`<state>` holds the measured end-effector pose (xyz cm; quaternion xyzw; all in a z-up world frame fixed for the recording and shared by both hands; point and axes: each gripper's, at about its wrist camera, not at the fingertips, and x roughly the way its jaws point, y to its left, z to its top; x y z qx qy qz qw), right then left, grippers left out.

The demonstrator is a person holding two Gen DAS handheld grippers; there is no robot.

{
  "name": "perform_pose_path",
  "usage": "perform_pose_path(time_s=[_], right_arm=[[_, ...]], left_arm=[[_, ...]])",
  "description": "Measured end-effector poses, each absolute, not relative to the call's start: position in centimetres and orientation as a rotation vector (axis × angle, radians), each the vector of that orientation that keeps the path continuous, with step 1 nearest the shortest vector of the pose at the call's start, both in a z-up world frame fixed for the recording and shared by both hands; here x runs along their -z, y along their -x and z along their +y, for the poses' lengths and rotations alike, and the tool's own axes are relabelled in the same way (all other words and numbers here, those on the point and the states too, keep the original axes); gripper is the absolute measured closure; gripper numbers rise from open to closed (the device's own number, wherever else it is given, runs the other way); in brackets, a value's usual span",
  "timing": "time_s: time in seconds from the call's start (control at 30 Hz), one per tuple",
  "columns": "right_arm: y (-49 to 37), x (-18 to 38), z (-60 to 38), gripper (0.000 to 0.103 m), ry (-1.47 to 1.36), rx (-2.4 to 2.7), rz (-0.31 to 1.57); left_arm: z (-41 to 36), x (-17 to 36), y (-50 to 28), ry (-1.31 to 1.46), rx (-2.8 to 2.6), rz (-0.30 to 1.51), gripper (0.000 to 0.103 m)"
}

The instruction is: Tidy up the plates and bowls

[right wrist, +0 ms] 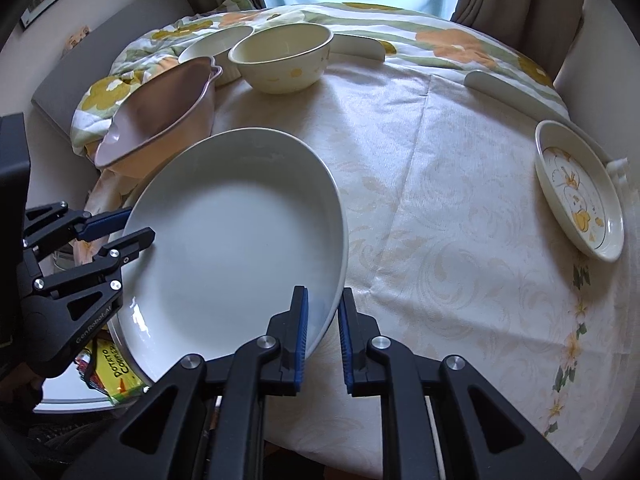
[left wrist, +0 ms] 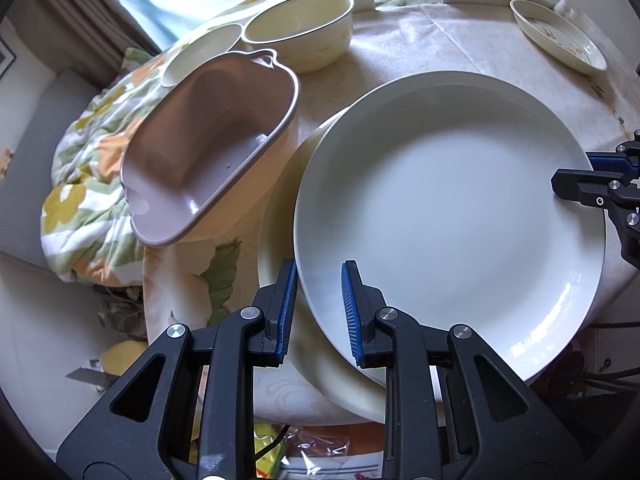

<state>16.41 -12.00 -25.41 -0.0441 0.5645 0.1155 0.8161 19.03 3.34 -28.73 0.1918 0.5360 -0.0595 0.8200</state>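
Note:
A large white plate [left wrist: 448, 216] [right wrist: 236, 236] is held at two opposite sides of its rim. My left gripper [left wrist: 320, 276] is shut on the near rim in the left wrist view and shows at the plate's left side [right wrist: 128, 228] in the right wrist view. My right gripper [right wrist: 323, 300] is shut on the rim at the plate's right side and appears at the right edge [left wrist: 580, 184] of the left wrist view. Under the white plate, offset to the left, lies a cream plate [left wrist: 280, 240]. I cannot tell whether the two plates touch.
On the table's pale cloth [right wrist: 440, 240] stand a pink-brown tub-shaped bowl [left wrist: 208, 140] [right wrist: 160, 112], a cream bowl [left wrist: 304, 28] [right wrist: 280, 60] and a smaller bowl [left wrist: 200, 52] behind it. A small patterned plate [left wrist: 560, 36] [right wrist: 580, 192] sits far right. A floral quilt [left wrist: 88, 160] drapes the left.

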Motion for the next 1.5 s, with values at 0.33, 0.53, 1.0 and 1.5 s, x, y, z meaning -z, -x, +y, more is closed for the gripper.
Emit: perform_pose_path(time_s=[0.33, 0.53, 1.0, 1.5], right_arm=[[-16.6, 25.5, -10.7, 0.089, 0.209, -0.208, 1.201], [-16.6, 25.4, -10.5, 0.089, 0.228, -0.198, 1.203], [-16.7, 25.1, -11.0, 0.089, 0.186, -0.179, 1.202], [-13.3, 14.5, -19.0, 0.007, -0.157, -0.034, 0.957]], left_arm=[[3.5, 28.5, -18.4, -0.415, 0.104, 1.131, 0.083], [3.4, 28.4, -18.2, -0.424, 0.095, 1.125, 0.083], [4.1, 27.1, -18.1, -0.416, 0.087, 1.110, 0.083], [2.2, 11.5, -18.2, -0.174, 0.330, 0.748, 0.000]])
